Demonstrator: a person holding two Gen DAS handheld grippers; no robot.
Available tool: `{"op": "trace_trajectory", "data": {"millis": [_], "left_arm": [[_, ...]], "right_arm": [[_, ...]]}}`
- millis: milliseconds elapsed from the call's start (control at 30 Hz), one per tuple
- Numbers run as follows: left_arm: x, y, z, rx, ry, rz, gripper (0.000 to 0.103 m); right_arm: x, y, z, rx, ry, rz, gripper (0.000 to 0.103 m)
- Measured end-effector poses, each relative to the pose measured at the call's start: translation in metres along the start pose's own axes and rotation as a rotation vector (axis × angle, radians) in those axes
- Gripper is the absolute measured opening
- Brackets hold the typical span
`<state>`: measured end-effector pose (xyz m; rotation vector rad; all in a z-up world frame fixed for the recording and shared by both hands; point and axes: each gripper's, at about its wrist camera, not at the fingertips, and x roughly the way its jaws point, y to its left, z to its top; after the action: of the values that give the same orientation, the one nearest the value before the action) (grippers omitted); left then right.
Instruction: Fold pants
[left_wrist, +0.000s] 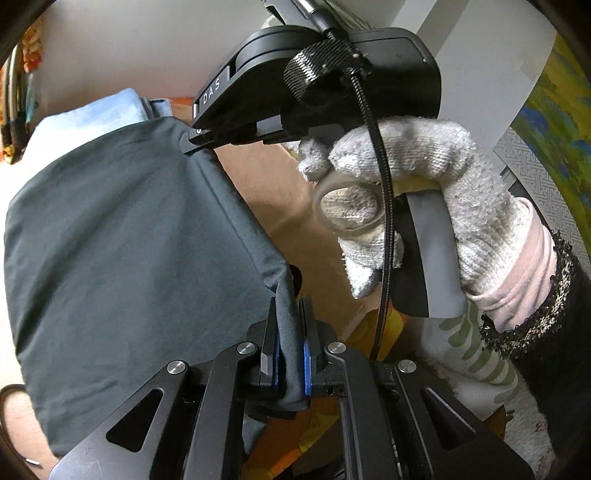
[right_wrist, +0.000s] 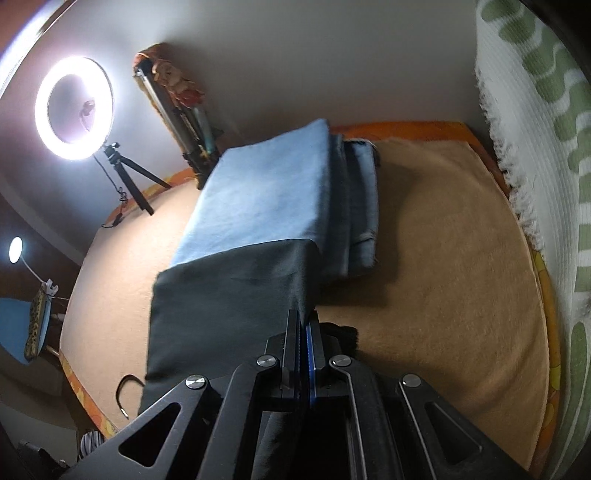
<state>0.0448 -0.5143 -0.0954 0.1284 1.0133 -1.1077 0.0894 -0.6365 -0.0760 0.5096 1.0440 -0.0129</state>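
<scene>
The dark grey pants (left_wrist: 122, 236) hang stretched between both grippers above the tan surface. My left gripper (left_wrist: 290, 306) is shut on a bunched corner of the grey cloth, which runs down between its blue pads. In the left wrist view the right gripper (left_wrist: 192, 142) pinches the far corner, held by a hand in a white knit glove (left_wrist: 424, 192). In the right wrist view my right gripper (right_wrist: 303, 317) is shut on the edge of the grey pants (right_wrist: 229, 295), whose far end lies over a stack of folded blue cloth (right_wrist: 266, 195).
A tan blanket (right_wrist: 436, 251) covers the surface, with an orange patterned edge. The folded blue stack sits at the back centre. A lit ring light (right_wrist: 74, 107) on a small tripod stands at the back left. A white and green rug (right_wrist: 535, 147) hangs at the right.
</scene>
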Motion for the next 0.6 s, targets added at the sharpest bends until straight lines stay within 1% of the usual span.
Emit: {"op": "trace_trajectory", "data": {"millis": [133, 300, 333, 400, 433, 467, 500, 567, 600], "left_arm": [[0.006, 0.003, 0.004, -0.004, 0.007, -0.002, 0.007], [0.012, 0.001, 0.003, 0.010, 0.031, 0.003, 0.007], [0.012, 0.000, 0.003, 0.014, 0.032, 0.008, 0.012], [0.010, -0.003, 0.004, 0.019, 0.035, 0.010, 0.012], [0.007, -0.004, 0.004, 0.022, 0.038, 0.013, 0.016], [0.005, -0.005, 0.003, 0.026, 0.040, 0.014, 0.021], [0.003, -0.004, 0.003, 0.031, 0.039, 0.015, 0.022], [-0.002, -0.007, 0.000, 0.042, 0.029, 0.025, 0.026], [-0.007, -0.007, 0.000, 0.044, 0.025, 0.027, 0.027]], "right_arm": [[0.007, -0.010, -0.002, 0.004, 0.012, -0.021, 0.000], [0.016, -0.018, -0.007, 0.018, 0.025, -0.024, 0.000], [0.016, -0.018, -0.008, 0.018, 0.026, -0.025, 0.001], [0.016, -0.016, -0.009, 0.016, 0.023, -0.023, 0.005], [0.015, -0.017, -0.009, 0.020, 0.022, -0.022, 0.006], [0.015, -0.016, -0.009, 0.021, 0.021, -0.023, 0.010], [0.014, -0.016, -0.009, 0.020, 0.020, -0.032, 0.014], [0.010, -0.015, -0.009, 0.020, 0.012, -0.047, 0.033], [0.008, -0.015, -0.009, 0.021, 0.002, -0.047, 0.035]]}}
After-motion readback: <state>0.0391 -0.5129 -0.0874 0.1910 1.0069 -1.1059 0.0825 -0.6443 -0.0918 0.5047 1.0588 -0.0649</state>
